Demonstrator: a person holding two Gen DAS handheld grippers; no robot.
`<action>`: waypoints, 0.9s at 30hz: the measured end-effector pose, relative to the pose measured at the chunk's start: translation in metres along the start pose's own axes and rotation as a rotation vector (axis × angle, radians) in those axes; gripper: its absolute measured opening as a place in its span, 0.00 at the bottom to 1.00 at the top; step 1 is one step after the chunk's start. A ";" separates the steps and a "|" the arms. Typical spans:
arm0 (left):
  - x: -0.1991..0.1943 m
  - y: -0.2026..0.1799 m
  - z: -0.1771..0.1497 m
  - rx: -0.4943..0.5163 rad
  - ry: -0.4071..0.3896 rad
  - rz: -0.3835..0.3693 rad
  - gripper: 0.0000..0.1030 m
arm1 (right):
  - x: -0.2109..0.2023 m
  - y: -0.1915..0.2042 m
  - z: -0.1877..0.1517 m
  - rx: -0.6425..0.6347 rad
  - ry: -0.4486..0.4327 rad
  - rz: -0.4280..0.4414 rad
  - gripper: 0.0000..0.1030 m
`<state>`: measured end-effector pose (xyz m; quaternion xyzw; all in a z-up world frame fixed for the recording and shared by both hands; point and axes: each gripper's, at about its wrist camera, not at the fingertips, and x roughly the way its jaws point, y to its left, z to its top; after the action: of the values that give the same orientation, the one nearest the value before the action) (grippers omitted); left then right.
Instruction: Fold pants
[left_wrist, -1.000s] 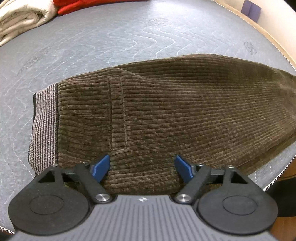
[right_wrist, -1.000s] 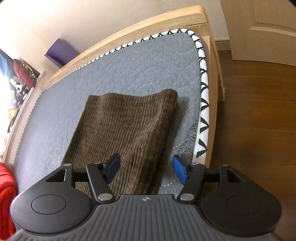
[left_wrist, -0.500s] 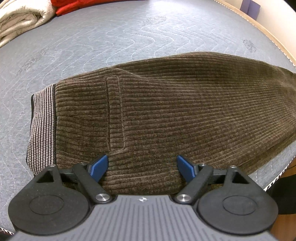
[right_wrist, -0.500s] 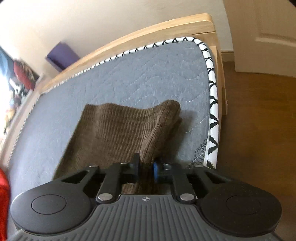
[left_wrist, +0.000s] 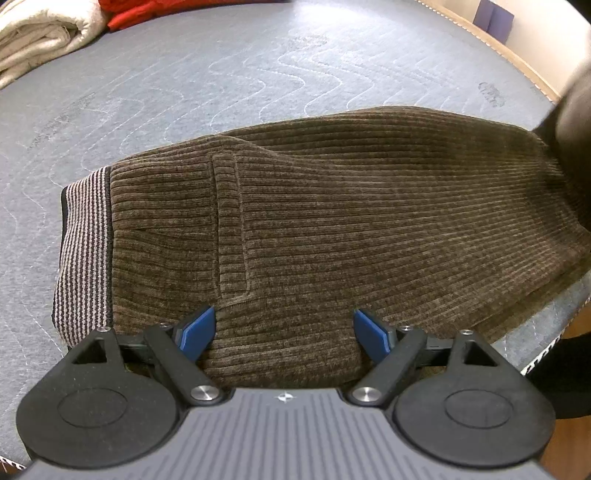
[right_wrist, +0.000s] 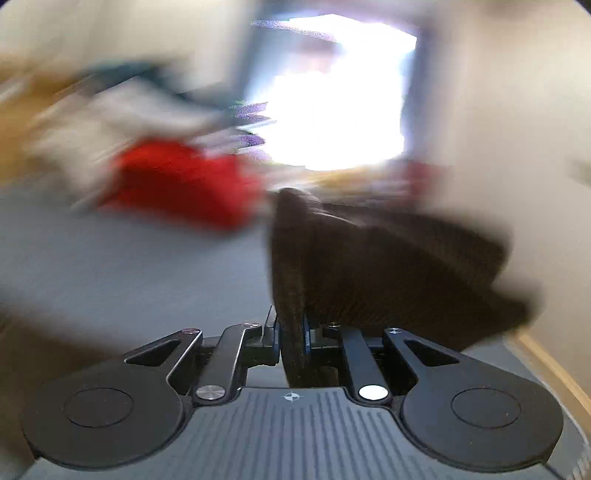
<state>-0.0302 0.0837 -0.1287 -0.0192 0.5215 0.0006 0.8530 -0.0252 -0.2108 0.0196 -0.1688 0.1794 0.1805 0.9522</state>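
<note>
Brown corduroy pants (left_wrist: 332, 221) lie folded lengthwise on the grey quilted mattress (left_wrist: 184, 92), with the striped waistband (left_wrist: 83, 251) at the left. My left gripper (left_wrist: 284, 330) is open, its blue pads on either side of the near edge of the pants just right of the waistband. My right gripper (right_wrist: 290, 332) is shut on the leg end of the pants (right_wrist: 369, 266) and holds it lifted off the mattress. The right wrist view is heavily blurred. The lifted leg end shows as a dark blur at the right edge of the left wrist view.
A folded cream blanket (left_wrist: 40, 33) and a red cloth (left_wrist: 155, 9) lie at the far end of the mattress. The wooden bed frame (left_wrist: 517, 55) runs along the far right. The red cloth (right_wrist: 181, 181) and a bright window (right_wrist: 332, 99) show blurred in the right wrist view.
My right gripper closed on the leg end of the pants, lifted it and swung round fast toward the waist end. My left gripper stayed open and barely moved.
</note>
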 end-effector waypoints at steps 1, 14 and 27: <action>-0.001 0.001 -0.001 -0.001 -0.001 -0.005 0.83 | 0.006 0.032 -0.009 -0.065 0.074 0.092 0.15; -0.012 0.008 -0.006 -0.021 0.013 -0.036 0.83 | -0.013 0.134 -0.048 -0.331 0.257 0.436 0.46; -0.008 0.000 -0.006 0.002 0.006 -0.010 0.83 | 0.032 0.152 -0.052 -0.337 0.380 0.448 0.48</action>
<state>-0.0396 0.0837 -0.1243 -0.0211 0.5240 -0.0042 0.8515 -0.0733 -0.0882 -0.0780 -0.3111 0.3539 0.3778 0.7970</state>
